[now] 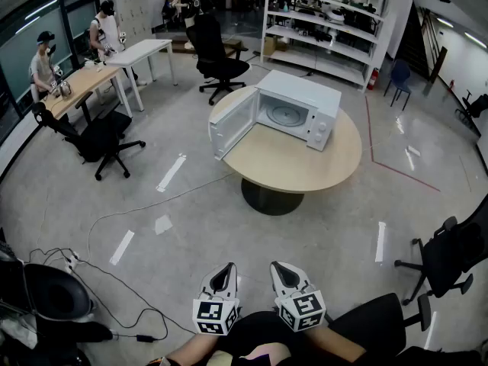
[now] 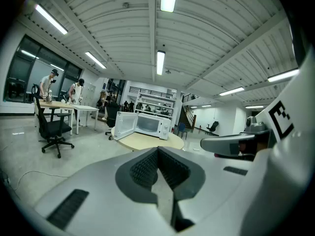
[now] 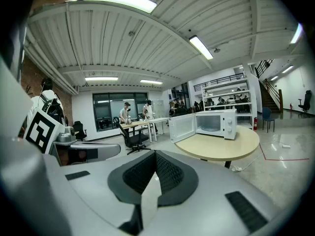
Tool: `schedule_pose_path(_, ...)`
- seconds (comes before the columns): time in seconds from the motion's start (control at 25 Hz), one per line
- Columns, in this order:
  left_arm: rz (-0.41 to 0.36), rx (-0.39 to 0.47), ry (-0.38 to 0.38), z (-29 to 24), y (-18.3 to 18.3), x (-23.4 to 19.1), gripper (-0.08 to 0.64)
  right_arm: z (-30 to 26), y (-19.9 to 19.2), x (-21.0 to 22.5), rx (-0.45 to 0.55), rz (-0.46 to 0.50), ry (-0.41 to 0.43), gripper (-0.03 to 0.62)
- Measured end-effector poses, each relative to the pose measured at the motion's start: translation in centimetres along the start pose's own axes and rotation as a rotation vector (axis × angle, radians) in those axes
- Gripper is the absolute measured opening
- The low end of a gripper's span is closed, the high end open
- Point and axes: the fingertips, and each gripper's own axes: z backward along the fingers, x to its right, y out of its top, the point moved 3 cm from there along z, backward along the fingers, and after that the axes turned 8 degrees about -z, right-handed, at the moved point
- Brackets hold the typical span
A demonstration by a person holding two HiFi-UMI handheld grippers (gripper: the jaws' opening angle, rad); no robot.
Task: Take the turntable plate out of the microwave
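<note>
A white microwave (image 1: 293,113) stands on a round wooden table (image 1: 305,162) several steps ahead, its door (image 1: 234,123) swung open to the left. The glass turntable plate (image 1: 287,115) lies flat inside the cavity. Both grippers are held close to my body, far from the table, pointing toward it. The left gripper (image 1: 223,269) is shut with nothing in it, and the right gripper (image 1: 282,267) beside it looks shut and empty too. The left gripper view shows its closed jaws (image 2: 158,149) below the distant microwave (image 2: 152,126). The right gripper view shows the same for the right gripper (image 3: 156,152), the microwave (image 3: 216,123) and the plate (image 3: 210,129).
Open grey floor lies between me and the table, crossed by a cable (image 1: 130,212). Black office chairs stand at left (image 1: 103,139), behind the table (image 1: 217,56) and at right (image 1: 450,254). Two people work at desks (image 1: 114,63) on the far left. Shelves (image 1: 324,21) line the back.
</note>
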Motion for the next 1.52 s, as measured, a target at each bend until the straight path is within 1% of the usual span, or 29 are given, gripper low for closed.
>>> schedule_pose_path(0.2, -0.004, 0.014, -0.006, 1.6, 0.3, -2.4, 0.046, -1.4, -0.1, -2.9, 0.0, 0.005, -0.002, 0.017)
schedule_pose_path(0.36, 0.012, 0.018, 0.009, 2.3, -0.2, -4.2, 0.046, -2.2, -0.5, -4.0, -0.006, 0.008, -0.009, 0.017)
schedule_pose_path(0.56, 0.029, 0.013, 0.029, 2.2, -0.7, -5.3, 0.046, -3.2, -0.7, -4.2, -0.016, 0.008, -0.008, 0.017)
schedule_pose_path(0.76, 0.027, -0.012, 0.065, 0.4, -0.8, -6.7, 0.046, -6.0, -0.5, -2.8, -0.025, -0.017, 0.013, 0.017)
schedule_pose_path(0.96, 0.02, -0.041, 0.099, -3.9, 0.1, -7.7, 0.046, -9.5, 1.1, 0.6, -0.022, -0.042, 0.037, 0.017)
schedule_pose_path(1.28, -0.021, -0.09, 0.087, -14.1, 2.6, -6.9, 0.046, -14.4, 4.1, 9.2, -0.021, -0.096, 0.026, 0.017)
schedule_pose_path(1.52, -0.056, -0.102, 0.11, -20.9, 5.0, -6.6, 0.047, -18.3, 6.6, 15.6, -0.003, -0.118, 0.043, 0.017)
